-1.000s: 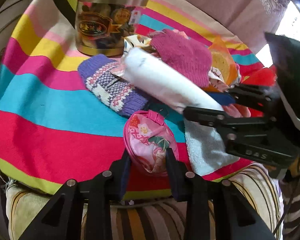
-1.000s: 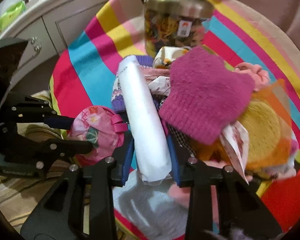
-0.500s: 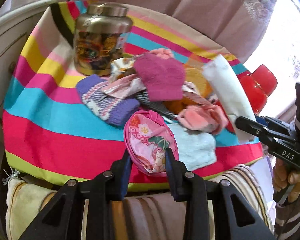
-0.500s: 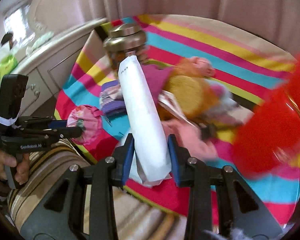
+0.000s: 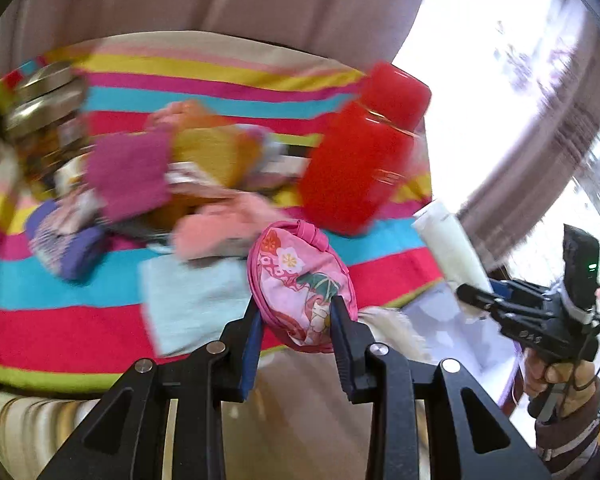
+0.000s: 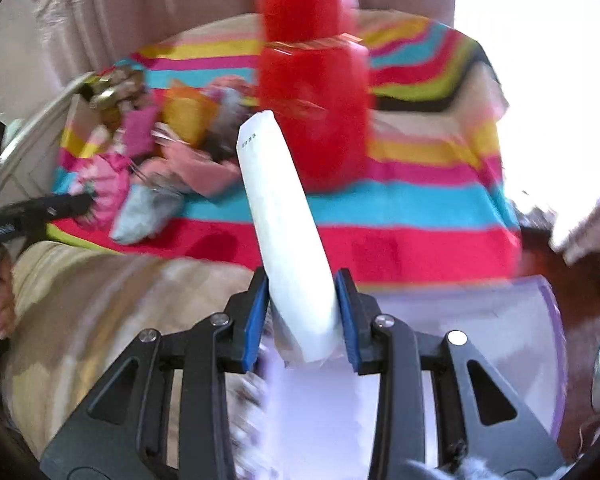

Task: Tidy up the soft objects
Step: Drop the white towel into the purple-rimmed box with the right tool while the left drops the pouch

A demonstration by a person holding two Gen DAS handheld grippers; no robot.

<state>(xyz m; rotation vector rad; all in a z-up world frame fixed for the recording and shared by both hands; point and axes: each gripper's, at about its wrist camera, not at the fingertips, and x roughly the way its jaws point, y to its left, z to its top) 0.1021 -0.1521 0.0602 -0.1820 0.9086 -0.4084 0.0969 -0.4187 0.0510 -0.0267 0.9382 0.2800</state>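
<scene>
Carrying both picks clear of the pile: left gripper (image 5: 296, 322) is clamped on the pink pouch (image 5: 300, 284), right gripper (image 6: 302, 312) squeezing the white roll (image 6: 284, 232), probably to sort them elsewhere.

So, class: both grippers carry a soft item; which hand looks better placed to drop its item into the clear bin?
Probably the right. The right gripper, clamping the white roll, hangs directly above the clear bin; the left gripper, with the pink pouch, is beside it.

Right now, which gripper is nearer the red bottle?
Left, probably. The left gripper, shut on the pink pouch, hangs just in front of the red bottle. The right gripper, holding the white roll, sits off the table's edge.
</scene>
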